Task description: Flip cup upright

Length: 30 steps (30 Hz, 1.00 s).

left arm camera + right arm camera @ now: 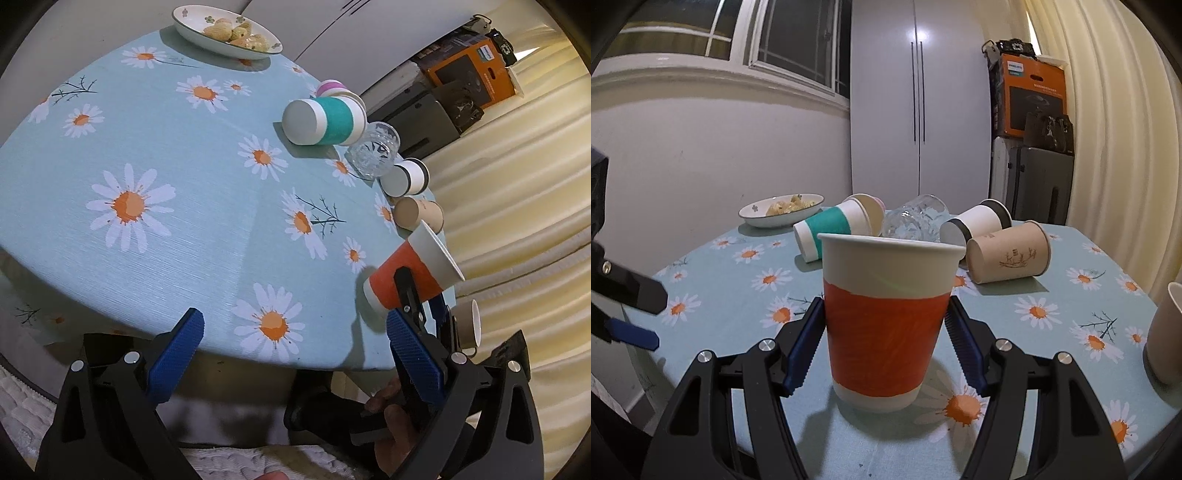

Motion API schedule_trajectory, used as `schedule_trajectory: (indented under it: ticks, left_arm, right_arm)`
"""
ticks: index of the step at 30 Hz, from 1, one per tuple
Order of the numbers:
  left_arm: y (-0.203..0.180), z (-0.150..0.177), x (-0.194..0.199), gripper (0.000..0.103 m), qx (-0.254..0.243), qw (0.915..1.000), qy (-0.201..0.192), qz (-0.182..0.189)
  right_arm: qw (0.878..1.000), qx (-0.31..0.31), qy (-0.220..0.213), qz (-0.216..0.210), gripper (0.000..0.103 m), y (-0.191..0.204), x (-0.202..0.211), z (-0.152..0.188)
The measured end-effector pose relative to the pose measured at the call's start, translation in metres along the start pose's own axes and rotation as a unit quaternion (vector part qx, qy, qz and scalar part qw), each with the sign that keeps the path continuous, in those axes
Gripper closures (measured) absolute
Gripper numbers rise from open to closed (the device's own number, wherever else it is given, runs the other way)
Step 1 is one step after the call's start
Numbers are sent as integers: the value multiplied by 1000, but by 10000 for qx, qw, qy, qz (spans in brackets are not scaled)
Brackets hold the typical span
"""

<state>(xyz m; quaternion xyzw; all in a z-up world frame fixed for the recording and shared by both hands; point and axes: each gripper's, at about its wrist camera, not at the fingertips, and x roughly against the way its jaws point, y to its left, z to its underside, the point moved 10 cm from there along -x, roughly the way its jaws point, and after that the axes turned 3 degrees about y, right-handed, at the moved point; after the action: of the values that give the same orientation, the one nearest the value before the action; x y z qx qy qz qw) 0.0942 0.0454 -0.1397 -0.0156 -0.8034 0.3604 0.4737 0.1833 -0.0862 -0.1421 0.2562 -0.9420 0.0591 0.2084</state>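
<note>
The right gripper [884,345] pinches the red cup [886,317] by its sides, mouth up, base at or just above the desk [701,295] near its front edge, likely for setting down. The left gripper [295,354] hangs spread, idle.

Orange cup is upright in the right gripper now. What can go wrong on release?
1. The right gripper fingers flank the orange cup; a pad dragging on opening may tip the light paper cup.
2. The cup stands near the table edge, as the left wrist view shows; a nudge could send it off.
3. Backing out wide may clip the beige cup at right.
</note>
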Motion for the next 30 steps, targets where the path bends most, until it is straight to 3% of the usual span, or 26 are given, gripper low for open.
schedule_trajectory:
  ticks: [11, 14, 23, 30]
  left_arm:
    - [0, 1, -6, 7, -63, 9999, 72, -98]
    - [1, 1, -7, 7, -65, 9999, 79, -137]
    - [2, -1, -9, 7, -78, 9998, 51, -195]
    - [0, -4, -3, 7, -167, 9996, -85, -205]
  right_arm:
    - [9999, -8, 136, -16, 35, 1, 4, 5]
    - [9998, -100, 177, 3, 25, 0, 5, 6]
    - [9997, -153, 173, -80, 16, 3, 18, 0]
    - [9999, -43, -85, -106, 8, 5, 61, -20]
